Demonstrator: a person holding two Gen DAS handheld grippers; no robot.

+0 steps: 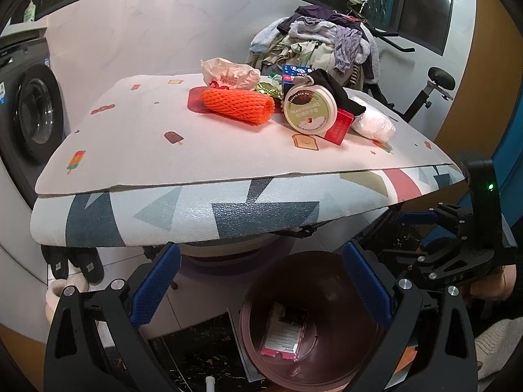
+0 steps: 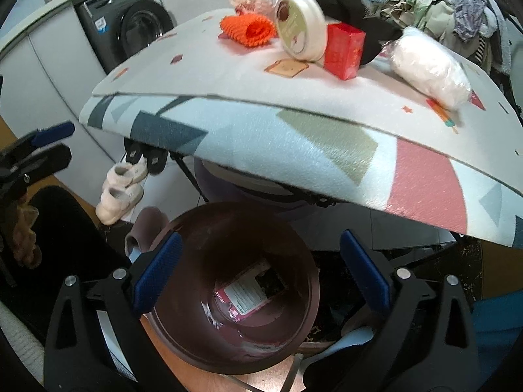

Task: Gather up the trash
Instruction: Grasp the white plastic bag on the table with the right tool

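While the right gripper (image 2: 261,274) hangs with jaws wide and empty over the round brown plastic bin (image 2: 304,294), 1 pink packet (image 2: 250,294) lies at its bottom. The left gripper (image 1: 261,284) is equally wide and empty. Reaching next for the round cream yogurt tub (image 2: 302,26), tilted against the red cardboard box (image 2: 345,49), could send it rolling off the padded board (image 2: 228,75).

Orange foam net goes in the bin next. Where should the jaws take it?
Grip the orange foam net across its middle, coming from above: it lies on its side on the table, a soft tube that squeezes, with its left side clear of the other trash.
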